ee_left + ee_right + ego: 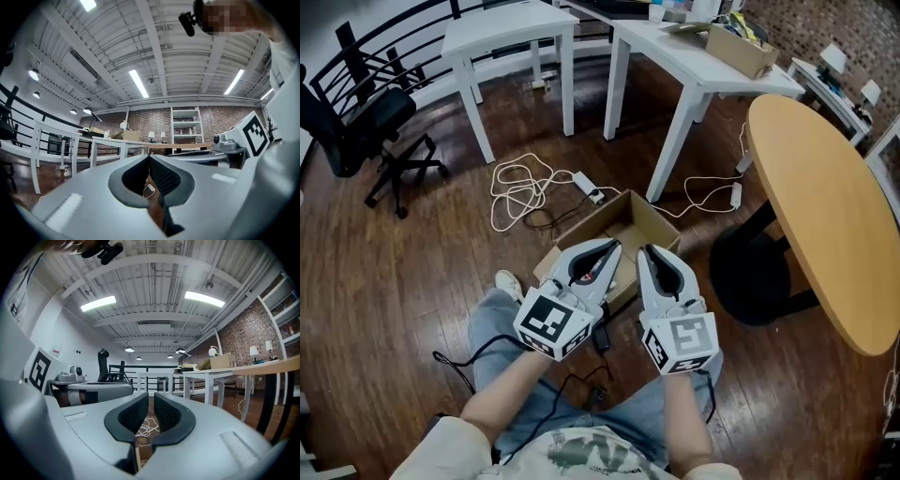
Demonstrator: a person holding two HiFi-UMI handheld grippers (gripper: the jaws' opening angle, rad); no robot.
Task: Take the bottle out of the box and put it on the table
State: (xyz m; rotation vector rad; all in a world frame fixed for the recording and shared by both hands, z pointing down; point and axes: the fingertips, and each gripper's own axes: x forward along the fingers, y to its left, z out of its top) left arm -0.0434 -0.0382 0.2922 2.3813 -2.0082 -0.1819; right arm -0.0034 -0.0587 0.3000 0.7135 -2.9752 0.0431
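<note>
1. Left tongs [612, 247]: I read them as closed, tips meeting, with nothing between. They were held level over the near side of the box, just beside the right tongs.
2. Right tongs [645, 251]: the jaws stood a narrow slit apart, gripping nothing. They were level and also over the near side of the box.
3. Box [661, 230]: brown cardboard with its flaps open, standing on the floor just ahead of the person's knees. Both tongs covered its near part.
4. Bottle: I could not make it out in any view. The part of the box's inside that showed was plain cardboard, and the rest lay hidden under the tongs.
5. Floor [412, 272]: dark wooden boards.
6. Cables [520, 192]: white, in loose loops on the floor beyond the box, with a power strip [581, 183] next to them.
7. Round counter [825, 206]: wooden top on a black foot, to the right of the box and apart from it.
8. White counters [694, 56]: two, beyond the cables. The right one carried a carton [739, 47].
9. Chair [366, 131]: black office type, at far left.
</note>
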